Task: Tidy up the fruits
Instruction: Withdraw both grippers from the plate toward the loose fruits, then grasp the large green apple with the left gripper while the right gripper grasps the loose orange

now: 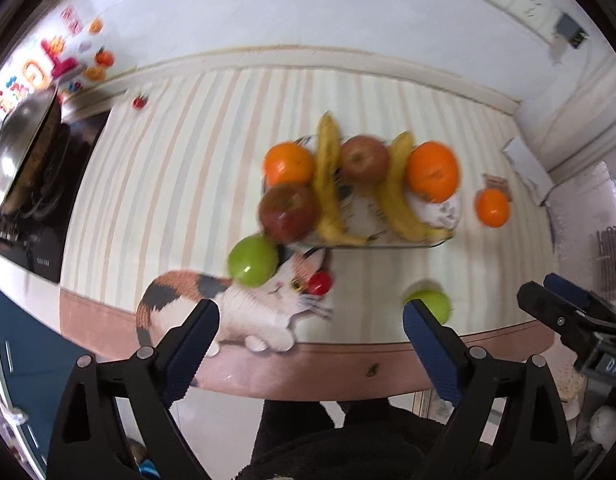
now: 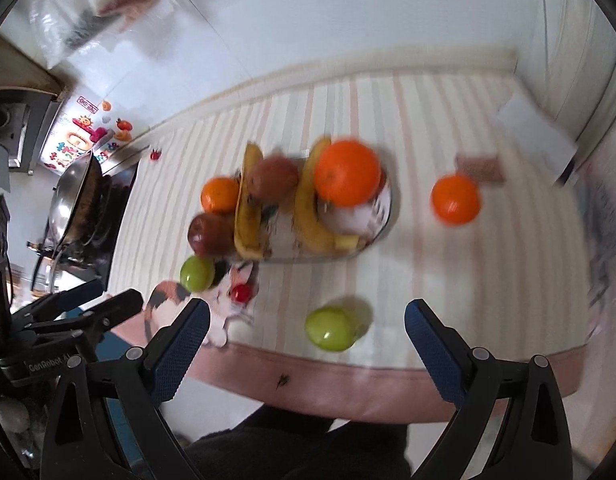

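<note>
A glass plate (image 1: pixel 388 245) on the striped tablecloth holds two oranges (image 1: pixel 289 163), two red apples (image 1: pixel 289 213) and two bananas (image 1: pixel 327 184). One green apple (image 1: pixel 253 260) rests against the plate's near left side. A second green apple (image 1: pixel 432 304) lies near the table's front edge, and a loose orange (image 1: pixel 493 208) lies right of the plate. My left gripper (image 1: pixel 312 308) hangs open above the front edge, holding nothing. My right gripper (image 2: pixel 308 308) is open too, with the near green apple (image 2: pixel 332 328) lying on the table below the gap between its fingers, untouched.
A small red fruit (image 1: pixel 320 283) lies on the cat picture (image 1: pixel 244 312) printed on the cloth. A wok (image 1: pixel 16 148) sits on a black cooktop at the left. A white box (image 2: pixel 536 140) and a brown packet (image 2: pixel 482 168) lie at the far right. Dark clothing shows below the table edge.
</note>
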The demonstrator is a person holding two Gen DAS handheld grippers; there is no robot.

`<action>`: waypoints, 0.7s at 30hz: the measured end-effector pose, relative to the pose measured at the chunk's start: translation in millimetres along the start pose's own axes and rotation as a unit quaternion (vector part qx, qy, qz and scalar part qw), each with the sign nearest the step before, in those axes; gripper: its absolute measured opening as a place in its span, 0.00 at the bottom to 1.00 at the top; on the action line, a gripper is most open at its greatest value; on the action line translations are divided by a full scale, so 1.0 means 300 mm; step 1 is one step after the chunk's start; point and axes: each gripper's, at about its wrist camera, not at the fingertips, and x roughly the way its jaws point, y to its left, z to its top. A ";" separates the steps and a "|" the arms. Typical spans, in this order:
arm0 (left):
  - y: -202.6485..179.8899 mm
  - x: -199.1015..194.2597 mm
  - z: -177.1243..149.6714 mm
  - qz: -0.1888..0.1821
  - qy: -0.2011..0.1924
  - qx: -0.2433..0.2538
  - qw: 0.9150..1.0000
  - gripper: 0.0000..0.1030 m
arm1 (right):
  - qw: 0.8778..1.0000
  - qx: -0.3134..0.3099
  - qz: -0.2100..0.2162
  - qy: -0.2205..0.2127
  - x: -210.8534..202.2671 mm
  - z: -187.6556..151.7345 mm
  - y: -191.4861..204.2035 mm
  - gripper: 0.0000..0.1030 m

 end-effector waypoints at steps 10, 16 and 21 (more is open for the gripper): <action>0.116 0.154 -0.053 0.028 0.041 -0.036 0.998 0.91 | 0.997 0.042 0.015 0.062 0.271 -0.062 -0.124 0.56; 0.161 0.231 -0.018 0.054 0.043 -0.054 0.996 0.91 | 0.998 0.063 -0.001 0.030 0.250 0.010 -0.196 0.56; 0.226 0.311 0.061 0.056 0.053 -0.083 0.994 0.91 | 0.994 0.110 -0.021 0.015 0.256 0.111 -0.296 0.72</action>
